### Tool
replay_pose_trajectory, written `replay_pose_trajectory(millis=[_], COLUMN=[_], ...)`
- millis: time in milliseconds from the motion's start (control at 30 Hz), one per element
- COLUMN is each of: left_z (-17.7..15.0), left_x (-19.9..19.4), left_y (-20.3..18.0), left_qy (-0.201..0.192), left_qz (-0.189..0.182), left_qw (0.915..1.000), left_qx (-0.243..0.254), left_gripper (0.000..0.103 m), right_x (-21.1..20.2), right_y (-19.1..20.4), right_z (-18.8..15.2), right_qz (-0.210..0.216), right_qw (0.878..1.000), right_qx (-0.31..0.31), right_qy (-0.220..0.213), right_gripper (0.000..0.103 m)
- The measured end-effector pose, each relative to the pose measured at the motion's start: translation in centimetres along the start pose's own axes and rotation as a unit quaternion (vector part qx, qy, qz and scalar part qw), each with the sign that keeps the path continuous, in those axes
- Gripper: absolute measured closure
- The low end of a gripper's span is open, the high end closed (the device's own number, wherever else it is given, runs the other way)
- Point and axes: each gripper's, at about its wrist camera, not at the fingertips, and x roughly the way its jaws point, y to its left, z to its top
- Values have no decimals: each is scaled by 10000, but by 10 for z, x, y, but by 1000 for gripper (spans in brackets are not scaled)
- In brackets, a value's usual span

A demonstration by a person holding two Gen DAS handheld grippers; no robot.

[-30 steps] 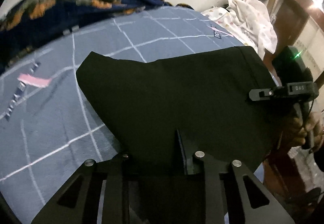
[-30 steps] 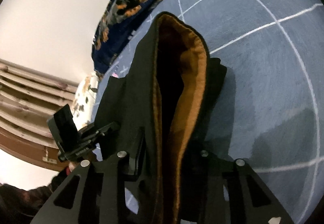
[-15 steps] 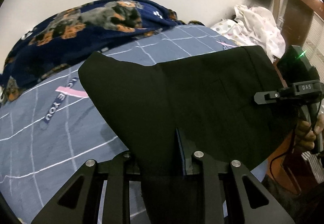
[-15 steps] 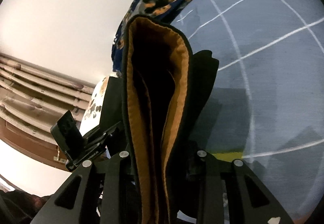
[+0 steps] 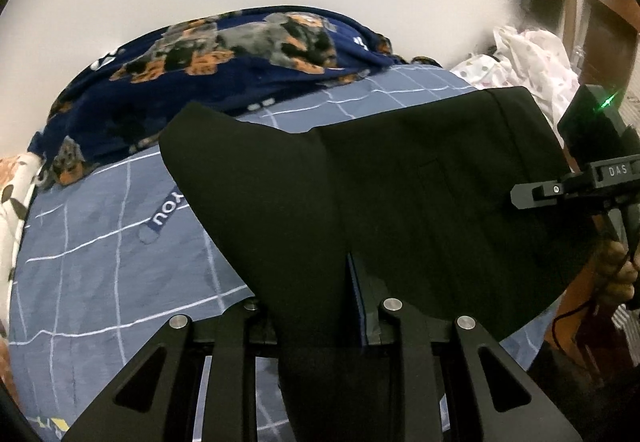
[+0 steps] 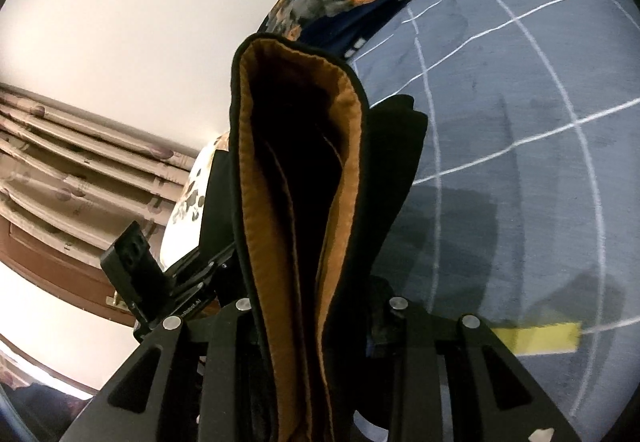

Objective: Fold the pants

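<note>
Black pants (image 5: 400, 202) hang stretched in the air above the blue checked bedsheet (image 5: 100, 242). My left gripper (image 5: 316, 306) is shut on one edge of the black cloth, which covers its fingertips. In the right wrist view the waistband (image 6: 304, 170) gapes, showing an orange-brown lining, and my right gripper (image 6: 320, 314) is shut on that end. From the left wrist view the right gripper (image 5: 568, 190) and the hand holding it sit at the far right edge of the pants. The left gripper (image 6: 168, 282) appears low on the left in the right wrist view.
A navy blanket with a dog print (image 5: 224, 54) lies bunched along the wall at the bed's far side. White spotted laundry (image 5: 532, 58) is heaped at the right. A yellow label (image 6: 536, 338) marks the sheet. Wooden furniture (image 6: 60, 178) stands to the left in the right wrist view.
Both grippers have risen and moved across the bed with the pants, which now hang higher above the sheet. More of the dog-print blanket and wall shows behind them.
</note>
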Motion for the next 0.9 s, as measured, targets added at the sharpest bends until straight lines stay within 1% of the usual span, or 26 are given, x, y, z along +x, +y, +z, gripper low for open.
replay_pose_trajectory(millis=[200, 600, 900], left_z=[-6, -8, -9], left_x=[-3, -11, -8], left_y=[22, 63, 89], left_qy=[-17, -152, -111], left_qz=[41, 91, 214], left_qw=[9998, 9979, 9965], left_qx=[-217, -615, -803], left_gripper=[78, 79, 79], right_x=[21, 45, 61], right_y=[12, 31, 39], right_z=[-2, -11, -12], right_qz=[-18, 19, 50], right_qw=[9999, 9998, 9995], right_qx=[-28, 9, 14], right_qy=[124, 198, 312], right_gripper=[75, 75, 75])
